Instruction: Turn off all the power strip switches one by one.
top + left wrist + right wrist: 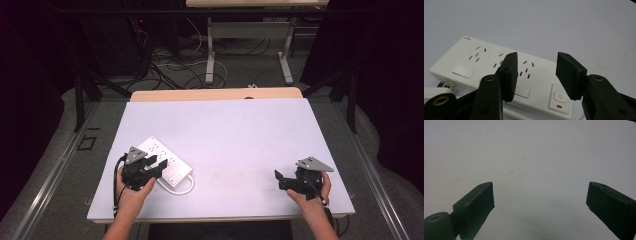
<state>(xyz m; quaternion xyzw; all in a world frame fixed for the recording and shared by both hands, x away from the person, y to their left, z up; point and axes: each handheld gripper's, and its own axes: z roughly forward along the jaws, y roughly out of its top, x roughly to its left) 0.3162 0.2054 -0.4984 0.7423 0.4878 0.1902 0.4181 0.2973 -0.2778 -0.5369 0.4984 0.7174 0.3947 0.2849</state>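
On the near left of the bench point(235, 130) lies a white power strip point(499, 72). My left gripper point(536, 75) hangs just over it, jaws spread. My right gripper point(540, 200) waits far right, jaws spread wide. I think I should come down slowly and squeeze the strip's sides evenly.

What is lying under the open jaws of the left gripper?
A white power strip lies flat on the table under the left gripper: socket slots, a power button and a red mark. The jaws cover part of its face.
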